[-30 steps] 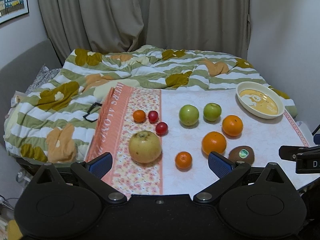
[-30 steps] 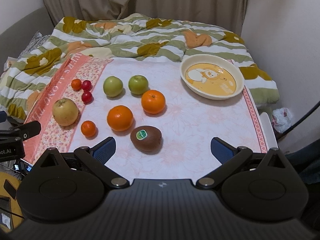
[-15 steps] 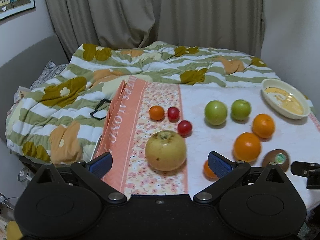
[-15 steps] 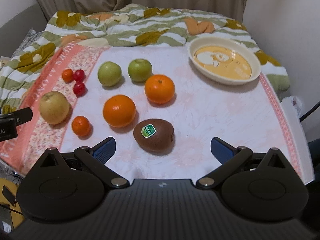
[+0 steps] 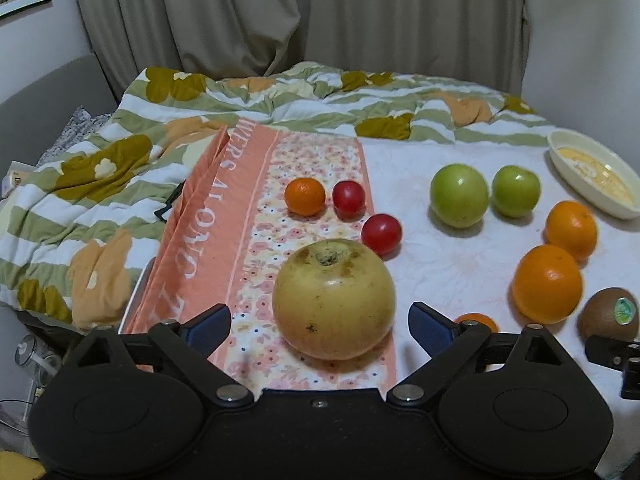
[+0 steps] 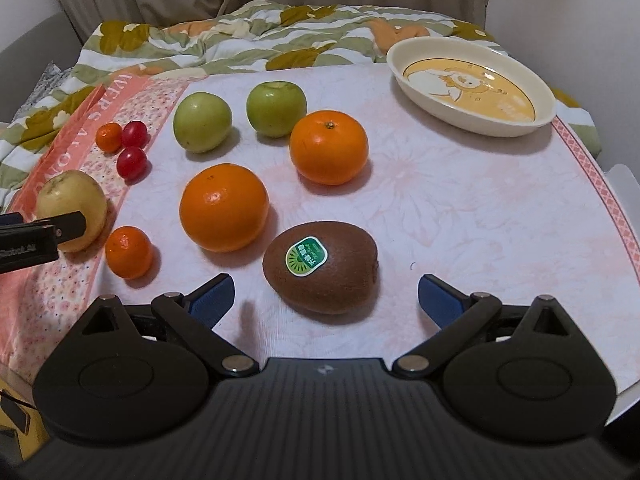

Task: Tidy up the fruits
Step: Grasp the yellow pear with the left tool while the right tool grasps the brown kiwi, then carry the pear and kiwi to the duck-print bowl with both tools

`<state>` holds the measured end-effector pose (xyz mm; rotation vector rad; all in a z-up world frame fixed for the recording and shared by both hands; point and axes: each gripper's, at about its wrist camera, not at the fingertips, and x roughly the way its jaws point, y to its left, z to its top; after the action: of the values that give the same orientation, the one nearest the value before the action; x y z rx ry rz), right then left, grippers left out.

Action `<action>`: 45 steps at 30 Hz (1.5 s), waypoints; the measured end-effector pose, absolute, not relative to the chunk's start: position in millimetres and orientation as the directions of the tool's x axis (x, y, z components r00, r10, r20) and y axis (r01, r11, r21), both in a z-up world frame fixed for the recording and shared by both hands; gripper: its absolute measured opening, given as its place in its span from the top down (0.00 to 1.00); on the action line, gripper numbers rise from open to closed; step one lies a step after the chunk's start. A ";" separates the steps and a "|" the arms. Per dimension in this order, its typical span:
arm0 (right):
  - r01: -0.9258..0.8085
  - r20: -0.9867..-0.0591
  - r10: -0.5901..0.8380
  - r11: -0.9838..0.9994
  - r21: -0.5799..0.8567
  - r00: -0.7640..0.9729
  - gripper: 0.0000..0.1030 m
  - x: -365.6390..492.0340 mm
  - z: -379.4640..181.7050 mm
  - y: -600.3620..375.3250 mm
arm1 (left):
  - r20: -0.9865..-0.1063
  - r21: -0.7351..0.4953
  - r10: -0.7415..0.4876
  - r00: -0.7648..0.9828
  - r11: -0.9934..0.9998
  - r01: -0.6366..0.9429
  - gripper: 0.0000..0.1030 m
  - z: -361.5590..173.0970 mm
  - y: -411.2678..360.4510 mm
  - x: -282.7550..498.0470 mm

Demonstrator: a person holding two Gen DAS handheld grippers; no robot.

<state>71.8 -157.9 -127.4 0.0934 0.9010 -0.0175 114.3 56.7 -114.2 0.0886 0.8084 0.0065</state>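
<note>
On the cloth-covered table point(image 6: 460, 208), all fruit lies loose; the cream dish point(image 6: 472, 120) at the far right corner holds nothing yet.

Left gripper point(image 5: 320, 326): jaws wide and have just been closing a little. The big yellow apple point(image 5: 334, 300) sits between the blue pads, gaps visible on both sides, no contact. Nothing held.

Right gripper point(image 6: 326, 294): jaws spread wide, the kiwi point(image 6: 320, 268) lying between them with clear gaps either side. Nothing held.

Other fruit: two large oranges point(image 6: 224, 208) beside the kiwi, two green apples point(image 6: 202, 122) behind, a small tangerine point(image 6: 129, 252) between yellow apple and near orange, a second tangerine plus two red cherry tomatoes point(image 6: 132, 164) on the floral strip.

Risks, as judged:
- Yellow apple is nearly as wide as the jaw opening. An off-centre approach would let one pad strike first and roll the fruit toward the cherry tomatoes or off the near edge.
- Small tangerine sits close to the left gripper's right finger point(image 5: 430, 326); that finger may knock it away during closing.
- Kiwi lies on its side and is oval; pads meeting the tapered ends could squeeze it out forward into the near orange.
- Cloth looks soft and slightly rumpled; round fruit may roll if the cloth is dragged.
- Both tools work close together; the left finger already shows at the right view's edge, so collision is possible.
</note>
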 end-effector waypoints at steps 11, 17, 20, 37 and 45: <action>0.048 -0.770 0.022 0.997 0.068 0.637 0.00 80.5 -134.9 -151.9 | -0.737 0.080 0.019 0.675 0.995 0.059 0.16 -126.2 54.5 130.5; 0.042 -0.764 0.018 0.997 0.059 0.645 0.00 82.9 -134.9 -148.8 | -0.731 0.080 -0.001 0.682 0.993 0.087 0.23 -125.6 53.3 128.8; 0.037 -0.764 0.021 0.998 0.059 0.645 0.00 84.1 -135.7 -147.4 | -0.730 0.072 -0.006 0.683 0.994 0.087 0.23 -125.4 54.7 129.3; 0.042 -0.742 0.008 0.998 0.049 0.670 0.22 80.0 -133.7 -155.8 | -0.717 0.062 -0.013 0.697 0.995 0.083 0.24 -119.5 56.6 109.1; 0.062 -0.722 -0.006 0.997 0.051 0.692 0.22 66.2 -106.6 -166.7 | -0.687 0.053 -0.039 0.725 0.993 0.103 0.24 -91.8 46.5 88.6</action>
<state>66.2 -166.7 -106.6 0.0737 0.8064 -0.0378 88.6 46.5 -91.8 0.0891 0.7556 -0.0781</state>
